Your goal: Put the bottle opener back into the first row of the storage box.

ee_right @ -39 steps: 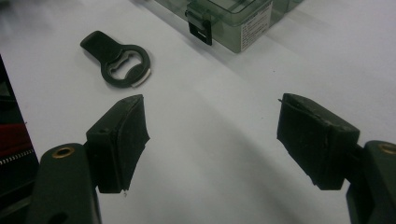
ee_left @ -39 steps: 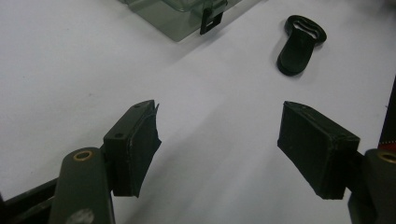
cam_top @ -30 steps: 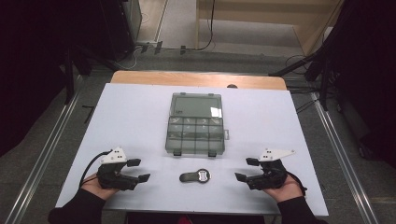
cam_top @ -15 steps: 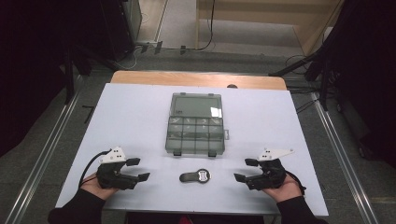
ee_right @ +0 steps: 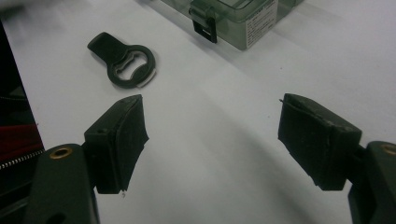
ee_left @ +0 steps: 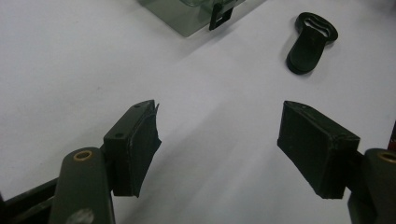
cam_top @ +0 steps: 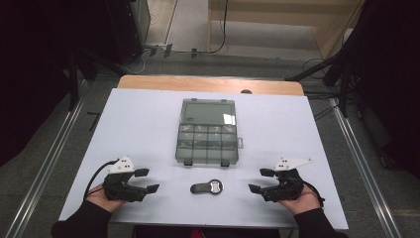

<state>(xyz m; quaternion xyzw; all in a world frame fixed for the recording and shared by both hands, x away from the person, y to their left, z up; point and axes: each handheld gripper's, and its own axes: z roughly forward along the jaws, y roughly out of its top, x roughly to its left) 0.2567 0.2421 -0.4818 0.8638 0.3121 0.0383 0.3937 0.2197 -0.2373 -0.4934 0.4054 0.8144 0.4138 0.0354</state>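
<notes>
- The left tongs (cam_top: 147, 180) are resting at the near left of the white bench (cam_top: 138, 124), held in a hand, with jaws spread wide and nothing between them.
- The right tongs (cam_top: 261, 180) are resting at the near right in the other hand, jaws likewise wide apart and gripping nothing.
- A black bottle opener (cam_top: 207, 187) is lying flat on the bench between the two tongs, well apart from each, its ring end pointing towards the right tongs.
- A clear grey compartment box (cam_top: 207, 132) is sitting just beyond the opener at mid-bench, lid closed, two dark latches facing the person.
- The white bench top is lying over a wooden board (cam_top: 208, 83); grey floor, cables and dark equipment are surrounding it.
</notes>
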